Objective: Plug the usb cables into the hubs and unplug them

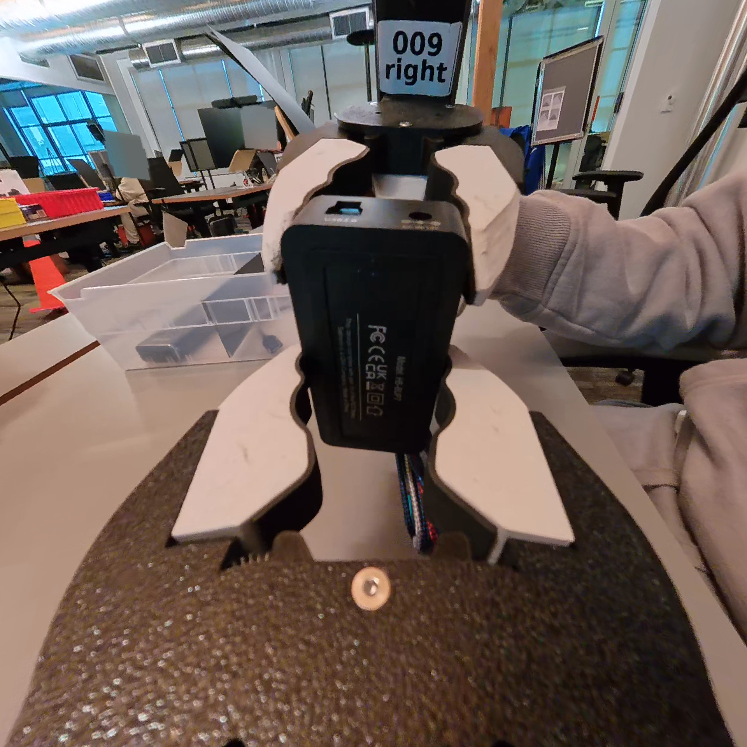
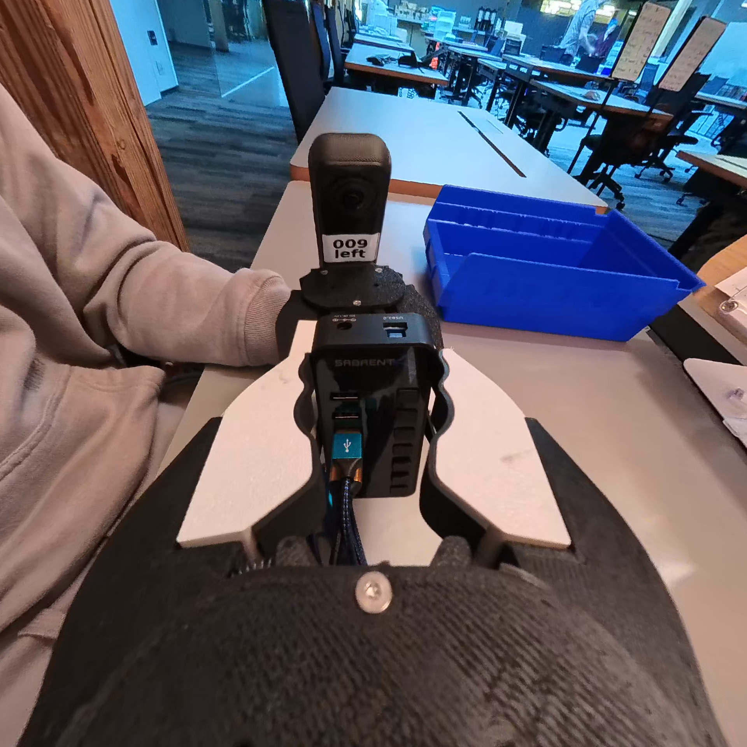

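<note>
A black USB hub [image 1: 374, 307] stands on end above the table, with both grippers facing each other across it. My left gripper [image 1: 374, 364] is shut on its lower sides and sees its labelled underside. My right gripper [image 2: 374, 364] is shut on the same hub [image 2: 372, 376] and sees its port face. The right gripper also shows in the left wrist view [image 1: 374, 279], clamped higher up. A blue USB plug [image 2: 345, 446] sits in a lower port. Its braided cable [image 2: 347, 525] hangs down, and it also shows in the left wrist view [image 1: 412, 501]. Two ports above the plug are empty.
A clear divided bin [image 1: 161, 291] with another dark hub [image 1: 161, 347] in it stands on the table behind. A blue bin [image 2: 566, 299] stands to the right in the right wrist view. The person's grey sleeves [image 1: 606, 275] flank the grippers. The left gripper's camera [image 2: 349, 194] rises behind the hub.
</note>
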The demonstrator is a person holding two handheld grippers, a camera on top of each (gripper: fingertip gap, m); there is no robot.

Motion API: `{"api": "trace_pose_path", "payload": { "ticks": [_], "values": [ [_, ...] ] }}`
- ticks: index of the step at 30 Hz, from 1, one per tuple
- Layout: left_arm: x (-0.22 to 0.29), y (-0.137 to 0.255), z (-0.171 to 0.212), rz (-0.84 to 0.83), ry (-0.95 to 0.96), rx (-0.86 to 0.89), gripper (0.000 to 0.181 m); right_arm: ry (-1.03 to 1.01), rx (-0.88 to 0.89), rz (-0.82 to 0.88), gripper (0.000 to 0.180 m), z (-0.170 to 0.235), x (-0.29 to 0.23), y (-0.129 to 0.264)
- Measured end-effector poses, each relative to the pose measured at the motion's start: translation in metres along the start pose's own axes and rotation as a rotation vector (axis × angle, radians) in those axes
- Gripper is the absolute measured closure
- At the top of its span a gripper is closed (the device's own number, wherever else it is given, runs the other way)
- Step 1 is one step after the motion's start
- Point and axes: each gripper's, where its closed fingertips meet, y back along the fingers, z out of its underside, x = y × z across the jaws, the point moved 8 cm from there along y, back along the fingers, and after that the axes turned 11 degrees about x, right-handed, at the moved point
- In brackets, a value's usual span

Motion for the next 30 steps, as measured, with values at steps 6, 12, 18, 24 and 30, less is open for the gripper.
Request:
{"api": "trace_pose_path", "payload": {
  "ticks": [6, 12, 18, 24, 30],
  "values": [
    [0.001, 0.001, 0.001, 0.034, -0.02, -0.011, 0.121, 0.012, -0.046, -0.002, 0.123, 0.001, -0.002, -0.003],
    [0.0, 0.001, 0.0, 0.025, -0.029, -0.036, 0.121, 0.023, -0.039, 0.012, 0.123, 0.001, -0.002, -0.004],
    [-0.001, 0.002, -0.001, 0.008, -0.036, -0.024, 0.121, 0.023, -0.018, 0.028, 0.124, 0.0, -0.001, -0.001],
    [-0.006, 0.008, -0.006, -0.041, -0.017, 0.034, 0.121, 0.05, -0.07, 0.084, 0.126, -0.002, 0.0, 0.014],
    [-0.009, 0.012, -0.011, -0.042, 0.011, 0.09, 0.121, 0.011, -0.061, 0.093, 0.151, 0.013, -0.005, 0.024]
  ]
}}
